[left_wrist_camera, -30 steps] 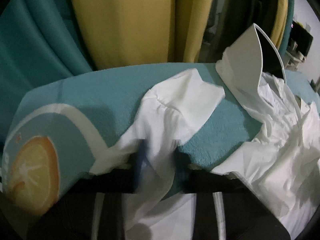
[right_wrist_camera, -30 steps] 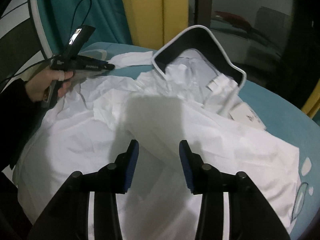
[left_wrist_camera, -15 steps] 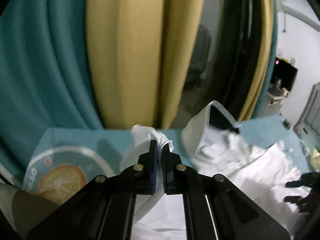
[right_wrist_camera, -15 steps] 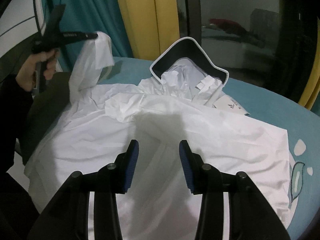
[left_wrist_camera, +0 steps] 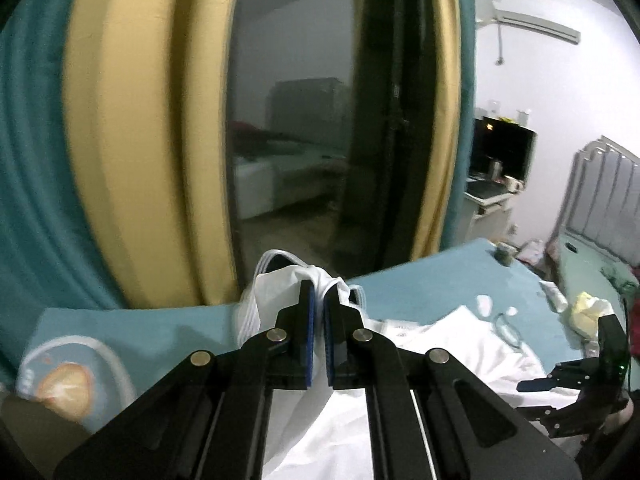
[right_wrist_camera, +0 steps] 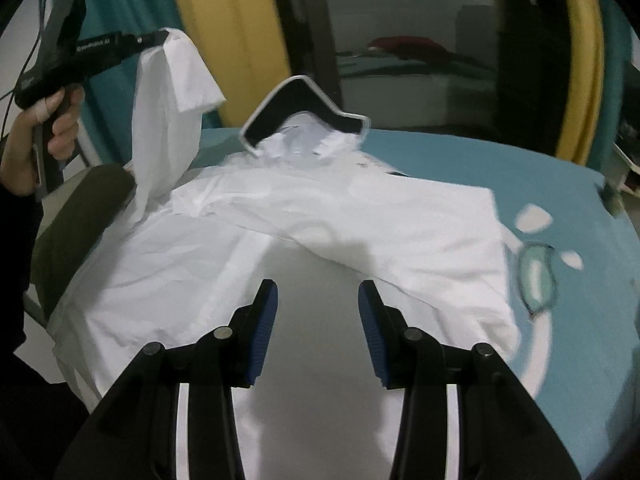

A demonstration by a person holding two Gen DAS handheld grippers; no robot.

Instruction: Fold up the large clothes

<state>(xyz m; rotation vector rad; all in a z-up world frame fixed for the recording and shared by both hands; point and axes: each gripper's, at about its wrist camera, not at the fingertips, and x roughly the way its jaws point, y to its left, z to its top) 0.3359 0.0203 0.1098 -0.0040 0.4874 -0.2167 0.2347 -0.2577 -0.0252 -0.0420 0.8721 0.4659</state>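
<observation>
I hold the left claw [left_wrist_camera: 316,300] clamped on the cuff end of the sleeve [right_wrist_camera: 168,92] of the white shirt [right_wrist_camera: 320,232], and the sleeve hangs from it in the air at the far left of the bed [right_wrist_camera: 560,184], above the shirt's left shoulder. The rest of the shirt lies face-up and wrinkled across the teal bed cover, its dark-lined collar [right_wrist_camera: 304,108] standing up at the far edge. The right claw [right_wrist_camera: 318,320] hovers over the near middle of the shirt with its jaws at a moderate gap and nothing between them. Risks from here, as I judge them: the left claw grips only a thin bunch of fabric near its tips, so a quick swing across the body could let the cuff slip out and drop the sleeve short of its fold line. With the body not pinned by the right claw, pulling on the raised sleeve may drag the whole left shoulder and shift the shirt toward the bed's left edge, where part of it already overhangs near the dark cushion [right_wrist_camera: 80,216]. The existing wrinkles may get trapped under the sleeve. The upright collar may also catch the sleeve if it passes too far back.
</observation>
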